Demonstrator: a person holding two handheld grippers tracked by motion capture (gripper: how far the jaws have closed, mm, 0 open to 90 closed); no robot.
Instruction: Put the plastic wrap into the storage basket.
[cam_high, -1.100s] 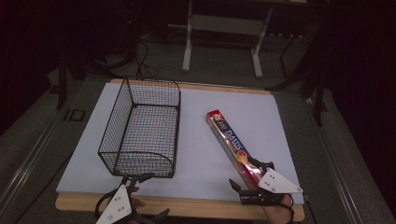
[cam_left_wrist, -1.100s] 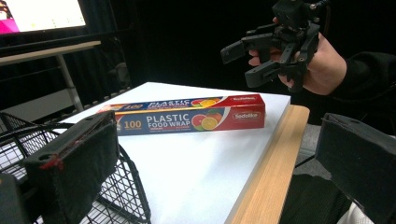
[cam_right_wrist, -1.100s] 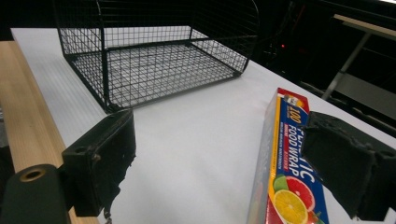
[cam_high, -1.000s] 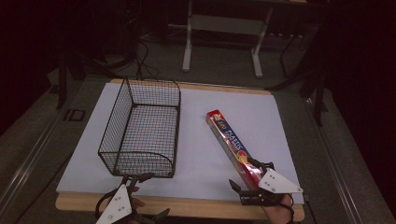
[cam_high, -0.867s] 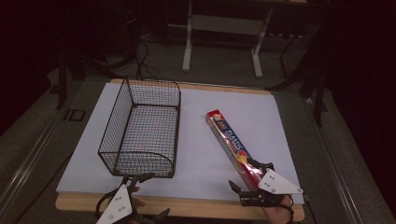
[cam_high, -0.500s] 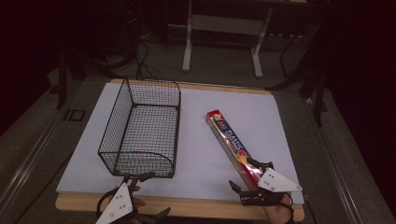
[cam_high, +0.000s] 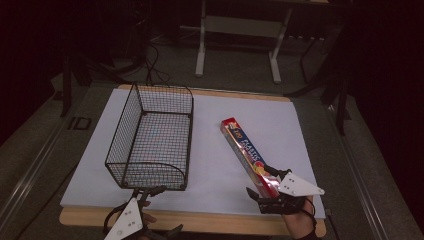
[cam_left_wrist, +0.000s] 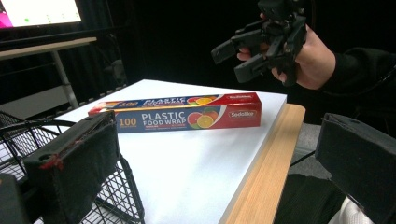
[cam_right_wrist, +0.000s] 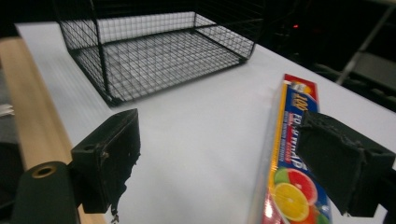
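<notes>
While the wire basket (cam_high: 152, 142) stands on the left of the worktop (cam_high: 210, 150), the food wrap box (cam_high: 247, 155) lies right of it, its near end at the right tool (cam_high: 264, 192), whose open jaws have just been closing. The left tool (cam_high: 145, 192) gapes at the basket's near wall.

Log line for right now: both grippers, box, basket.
left gripper: open, at wire basket | right gripper: open, jaws just closing, near end of food wrap box | box flat on table

- High view: overhead from the near edge, facing forward.
- Gripper views: low, close, facing across; both share the food wrap box (cam_left_wrist: 182, 113) and wire basket (cam_right_wrist: 154, 51).
</notes>
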